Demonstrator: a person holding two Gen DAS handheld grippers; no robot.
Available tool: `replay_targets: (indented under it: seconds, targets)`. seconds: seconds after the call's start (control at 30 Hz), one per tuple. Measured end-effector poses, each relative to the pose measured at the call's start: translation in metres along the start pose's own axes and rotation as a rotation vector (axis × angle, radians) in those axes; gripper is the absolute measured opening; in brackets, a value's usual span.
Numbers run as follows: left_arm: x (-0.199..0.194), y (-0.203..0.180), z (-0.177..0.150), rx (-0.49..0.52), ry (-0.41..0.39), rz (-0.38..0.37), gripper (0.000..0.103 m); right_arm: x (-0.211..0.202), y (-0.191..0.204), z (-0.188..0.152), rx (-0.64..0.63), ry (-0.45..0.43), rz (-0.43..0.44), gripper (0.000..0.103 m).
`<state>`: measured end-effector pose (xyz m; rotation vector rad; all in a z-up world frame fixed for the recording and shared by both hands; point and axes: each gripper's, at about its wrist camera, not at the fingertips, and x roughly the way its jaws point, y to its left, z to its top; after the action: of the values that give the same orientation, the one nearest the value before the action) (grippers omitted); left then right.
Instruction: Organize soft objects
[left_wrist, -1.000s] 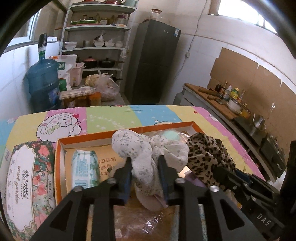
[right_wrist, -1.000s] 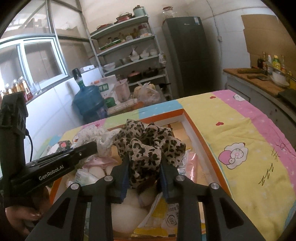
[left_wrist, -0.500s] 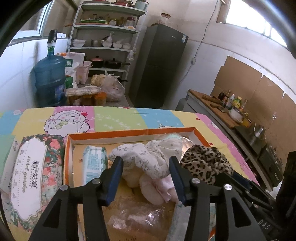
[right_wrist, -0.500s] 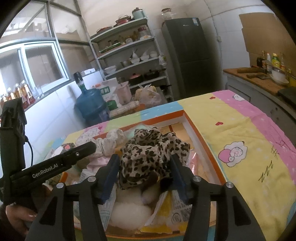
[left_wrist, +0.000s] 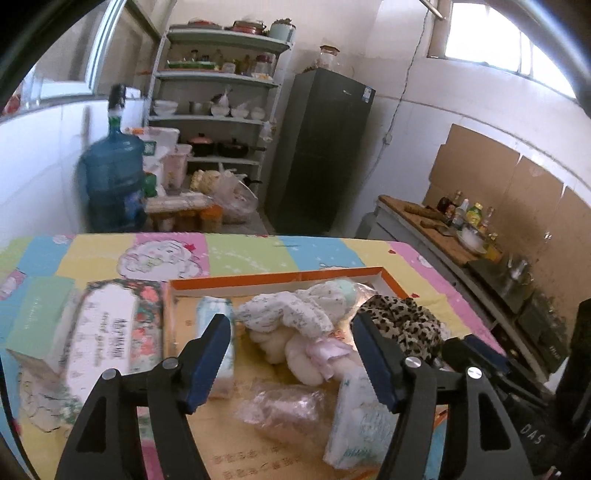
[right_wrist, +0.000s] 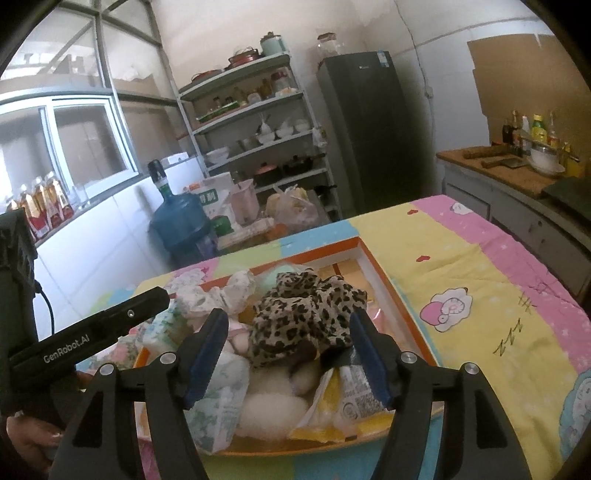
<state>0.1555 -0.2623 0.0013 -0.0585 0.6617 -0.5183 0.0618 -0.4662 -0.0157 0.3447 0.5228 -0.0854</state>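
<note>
Low in both frames, the left gripper (left_wrist: 291, 354) and right gripper (right_wrist: 288, 350) are hanging with fingers spread wide, gripping nothing. At center frame, the crumpled floral cloth (left_wrist: 291, 314) and frilly leopard-print scrunchie (right_wrist: 310, 317) are lying in the orange-rimmed box (right_wrist: 391, 295) among tissue packs (left_wrist: 358, 421). This looks like the release step; next likely calls for reaching toward the boxed tissues (left_wrist: 107, 332) at left.

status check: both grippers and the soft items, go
Left gripper open, empty. Right gripper open, empty. White floral cloth and leopard scrunchie both lying in orange tray. Tray crowded with tissue packs; nothing blocking.
</note>
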Motion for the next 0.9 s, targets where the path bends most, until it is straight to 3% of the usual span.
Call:
replay_targets:
  seconds: [0.33,0.5,0.73,0.9]
  targets:
    - [-0.048,0.001,-0.014,0.047,-0.058,0.106,0.069,-0.026,0.025,-0.007,-0.034,-0.027,0.006,0.070]
    - [-0.076,0.002,-0.024,0.063,-0.100,0.122,0.068,-0.040,0.045,-0.013,-0.065,-0.040,0.005,0.070]
    - [-0.116,0.014,-0.041,0.073,-0.165,0.184,0.068,-0.062,0.081,-0.026,-0.149,-0.081,-0.112,0.073]
    - [-0.144,0.021,-0.055,0.081,-0.195,0.227,0.068,-0.080,0.098,-0.038,-0.157,-0.098,-0.070,0.073]
